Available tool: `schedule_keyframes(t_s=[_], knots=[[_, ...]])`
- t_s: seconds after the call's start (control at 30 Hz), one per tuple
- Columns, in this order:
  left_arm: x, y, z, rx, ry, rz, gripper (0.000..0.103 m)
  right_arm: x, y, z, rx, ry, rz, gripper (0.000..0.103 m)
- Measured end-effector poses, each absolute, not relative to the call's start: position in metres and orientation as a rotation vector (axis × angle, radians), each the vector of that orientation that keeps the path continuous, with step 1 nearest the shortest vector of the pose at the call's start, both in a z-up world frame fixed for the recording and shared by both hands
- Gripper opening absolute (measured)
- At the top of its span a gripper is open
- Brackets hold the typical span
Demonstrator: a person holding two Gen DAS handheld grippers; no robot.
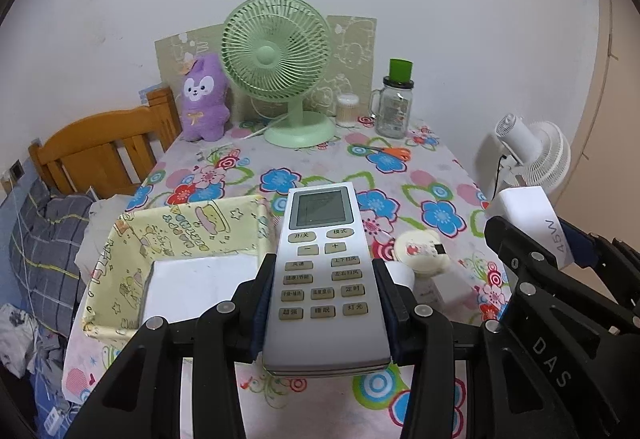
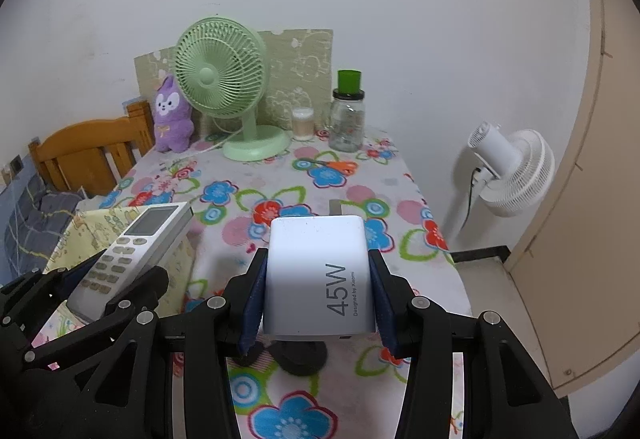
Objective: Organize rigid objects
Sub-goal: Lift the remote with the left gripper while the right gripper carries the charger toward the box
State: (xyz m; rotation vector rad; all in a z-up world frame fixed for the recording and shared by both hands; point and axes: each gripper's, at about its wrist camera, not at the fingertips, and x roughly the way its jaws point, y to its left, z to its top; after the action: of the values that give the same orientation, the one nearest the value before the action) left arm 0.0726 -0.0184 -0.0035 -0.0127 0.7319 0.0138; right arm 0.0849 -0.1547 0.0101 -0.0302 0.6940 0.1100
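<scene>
Blue pads on my left gripper (image 1: 324, 303) are clamped on the sides of one silver-grey remote control (image 1: 326, 279), keypad facing up and screen end pointing away from me. It is carried above the desk (image 1: 280, 159), angled downward, just right of one yellow cartoon-print box (image 1: 132, 251), which has a white sheet (image 1: 192, 283) on its bottom. My right gripper (image 2: 318, 295) grasps one white charger block (image 2: 318, 275) marked 45W between its jaws, likewise tilted down over the flowered cloth. Both tools sit side by side, close together; each appears at the edge of the other's wrist view.

Beneath the left tool, on the desk, I see one small cream round item (image 1: 420, 251) and a white object beside it, not identifiable.

At the far end of the desk I count one green desk fan (image 1: 280, 67), one purple plush toy (image 1: 202, 99), one glass jar with a green cap (image 1: 394, 103), one cotton-swab tub (image 1: 347, 111) and one pair of orange-handled scissors (image 1: 390, 151). One white standing fan (image 2: 512, 171) is off the desk to the right. One wooden bed frame (image 1: 104, 151) lies left.
</scene>
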Motion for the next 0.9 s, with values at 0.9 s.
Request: schedule_keyframes(t_s=[0.9], knots=[[0.1,0.073,-0.01,-0.017,0.791,0.125,0.046,0.125,-0.058,0.002,-0.071,0.807,0.277,0.05]])
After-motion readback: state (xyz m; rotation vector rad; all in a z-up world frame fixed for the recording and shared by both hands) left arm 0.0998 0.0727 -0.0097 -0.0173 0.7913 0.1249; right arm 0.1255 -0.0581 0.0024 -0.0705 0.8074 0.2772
